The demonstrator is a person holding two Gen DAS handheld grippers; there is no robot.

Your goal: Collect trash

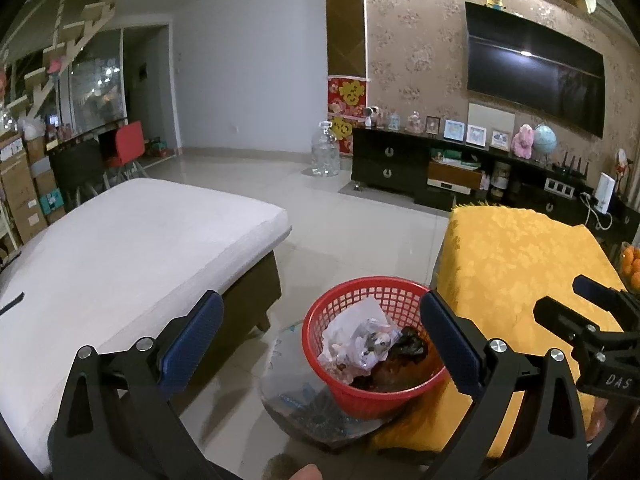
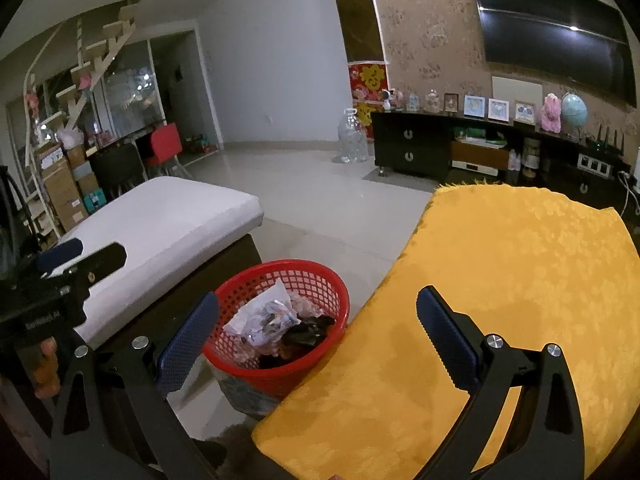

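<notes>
Now I hold both claws, left claw (image 1: pixel 320 336) and right claw (image 2: pixel 318 328), spread wide and empty above the red plastic mesh basket (image 1: pixel 348 384) of crumpled trash (image 1: pixel 360 340), ready to reach.

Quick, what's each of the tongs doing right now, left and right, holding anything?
Left tongs: open, holding nothing, above the red plastic mesh basket.
Right tongs: open, holding nothing, by the yellow patterned cloth.

The right gripper (image 2: pixel 318 332) hangs with jaws spread wide, nothing between them, above a red basket (image 2: pixel 320 280) of crumpled trash (image 2: pixel 266 316) beside a yellow cloth (image 2: pixel 500 280); the left gripper (image 2: pixel 76 260) shows at the left edge.
</notes>
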